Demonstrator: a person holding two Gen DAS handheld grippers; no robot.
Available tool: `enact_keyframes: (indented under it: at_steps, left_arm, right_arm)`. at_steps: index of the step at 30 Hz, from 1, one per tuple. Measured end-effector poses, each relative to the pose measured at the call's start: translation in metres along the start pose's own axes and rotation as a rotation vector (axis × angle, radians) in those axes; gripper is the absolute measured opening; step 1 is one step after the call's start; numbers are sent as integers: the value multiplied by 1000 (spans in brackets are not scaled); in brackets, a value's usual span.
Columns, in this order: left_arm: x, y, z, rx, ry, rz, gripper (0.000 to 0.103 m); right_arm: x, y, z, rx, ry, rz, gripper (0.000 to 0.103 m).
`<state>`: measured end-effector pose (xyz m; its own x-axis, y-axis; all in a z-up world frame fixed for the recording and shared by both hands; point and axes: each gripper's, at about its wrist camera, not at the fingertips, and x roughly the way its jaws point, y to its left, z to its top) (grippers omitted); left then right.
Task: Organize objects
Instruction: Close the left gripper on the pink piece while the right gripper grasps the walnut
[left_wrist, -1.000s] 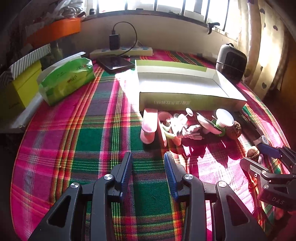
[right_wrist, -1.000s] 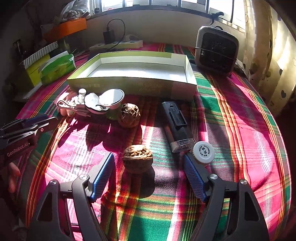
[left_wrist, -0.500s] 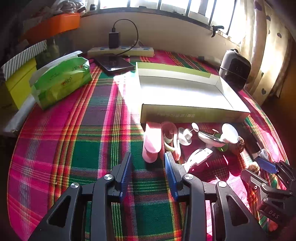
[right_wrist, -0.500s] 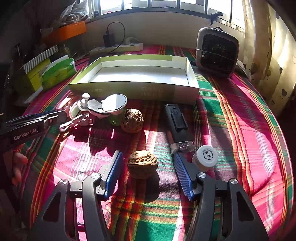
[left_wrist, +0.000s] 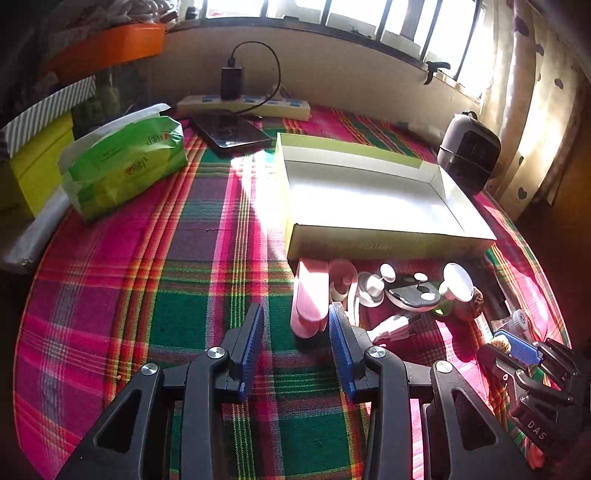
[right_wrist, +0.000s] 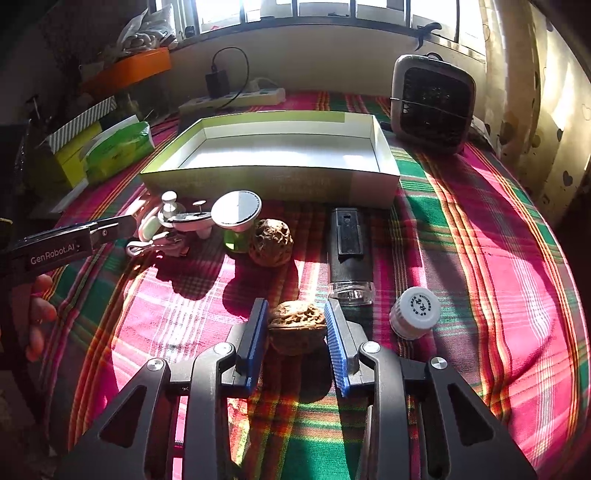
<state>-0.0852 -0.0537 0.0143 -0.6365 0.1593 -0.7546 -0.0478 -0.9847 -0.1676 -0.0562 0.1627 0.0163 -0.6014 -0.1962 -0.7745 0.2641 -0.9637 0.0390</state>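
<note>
Right wrist: tongs (right_wrist: 297, 330) clamp walnut (right_wrist: 296, 325) (cap (right_wrist: 415, 312) beside).

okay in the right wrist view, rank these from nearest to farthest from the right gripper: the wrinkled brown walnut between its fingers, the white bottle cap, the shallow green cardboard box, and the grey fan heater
1. The wrinkled brown walnut, between the right gripper's blue pads.
2. The white bottle cap, just to its right.
3. The shallow green cardboard box, farther ahead at mid-table.
4. The grey fan heater, far right, behind the box's corner.
</note>
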Motion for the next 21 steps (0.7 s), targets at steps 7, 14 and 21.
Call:
enact_keyframes:
  at_steps: [7,14,21]
  left_arm:
    - [-1,4,7,-5,-6,18,34]
    - [8,2,12,20,3,43,34]
    - [20,3,19,60,24,59,34]
  right_arm:
    - [0,1,0,0,2,19,33]
    - [2,4,2,-7,4,38,33]
    - [4,3,4,-10,5,43,33]
